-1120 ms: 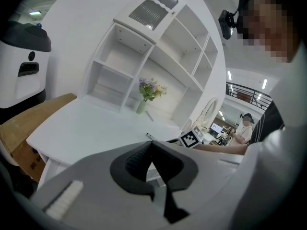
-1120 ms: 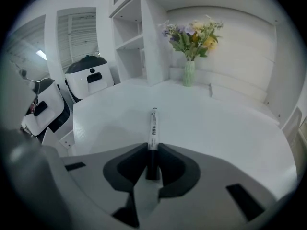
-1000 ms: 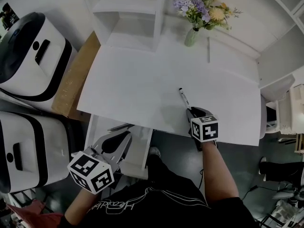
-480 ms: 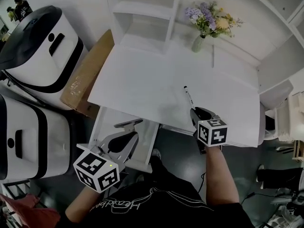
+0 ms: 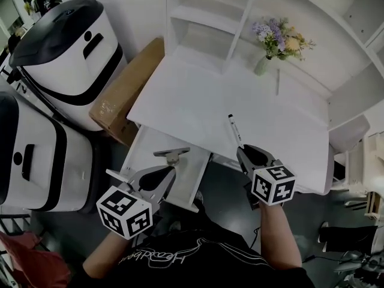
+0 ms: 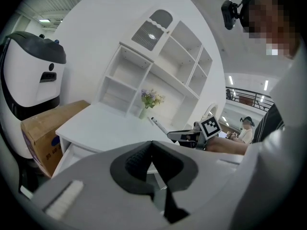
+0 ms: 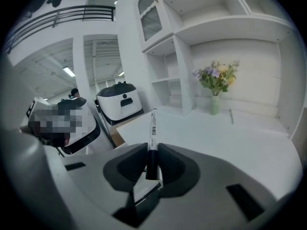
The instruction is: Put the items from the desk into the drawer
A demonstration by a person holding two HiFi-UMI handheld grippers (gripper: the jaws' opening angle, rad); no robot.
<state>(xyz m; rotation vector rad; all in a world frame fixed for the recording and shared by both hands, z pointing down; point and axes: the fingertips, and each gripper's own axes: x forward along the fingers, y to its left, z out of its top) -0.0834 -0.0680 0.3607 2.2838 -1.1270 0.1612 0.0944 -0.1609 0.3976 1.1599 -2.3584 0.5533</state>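
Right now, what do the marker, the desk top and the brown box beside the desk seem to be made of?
The marker: likely plastic, with a smooth white barrel, a black end and printed text. The desk top: probably painted or laminated board; it is uniformly white and matte, with no visible grain. The box: cardboard, going by its dull brown, flat faces and folded edges.

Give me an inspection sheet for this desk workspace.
Surface: white desk top, mostly bare.
Job's things: white marker pen with black cap, held over the desk's front edge; white drawer, open.
Clutter: pale green vase of flowers at the back; thin pale stick nearby.
Grippers: right gripper shut on the marker; left gripper shut, empty, near the drawer.
Cables: nothing seen.
Surroundings: brown cardboard box, two white-and-black machines, white shelving.
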